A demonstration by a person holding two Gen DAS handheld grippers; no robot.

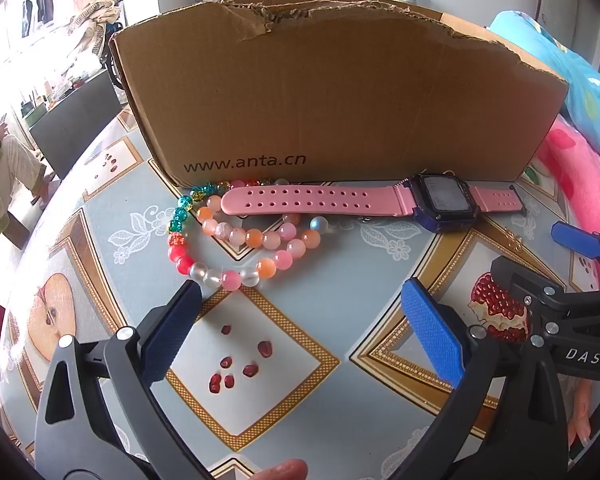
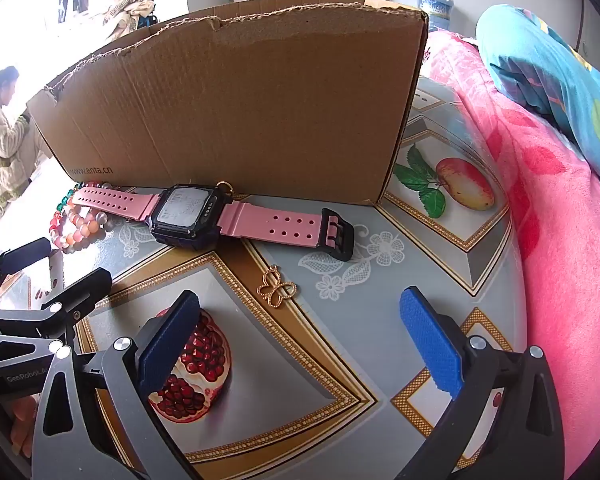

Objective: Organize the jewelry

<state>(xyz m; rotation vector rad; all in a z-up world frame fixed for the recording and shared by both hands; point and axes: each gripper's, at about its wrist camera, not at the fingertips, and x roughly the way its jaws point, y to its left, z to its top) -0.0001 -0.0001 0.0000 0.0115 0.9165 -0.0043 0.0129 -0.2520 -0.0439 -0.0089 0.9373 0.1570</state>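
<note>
A pink-strapped watch (image 1: 340,202) with a dark square face lies flat against the front wall of a brown cardboard box (image 1: 332,92). Two bead bracelets (image 1: 236,240), pink, orange, clear and teal, lie partly under the strap's left end. My left gripper (image 1: 300,316) is open and empty, just short of the bracelets. In the right wrist view the watch (image 2: 220,216) lies ahead, and a small gold butterfly charm (image 2: 277,286) rests on the table between it and my right gripper (image 2: 300,320), which is open and empty. The box (image 2: 240,100) stands behind.
The table wears a glossy cloth (image 2: 340,360) printed with fruit. A pink blanket (image 2: 560,208) and a teal pillow (image 2: 548,52) lie to the right. A person in a cream jacket (image 2: 4,140) stands at far left.
</note>
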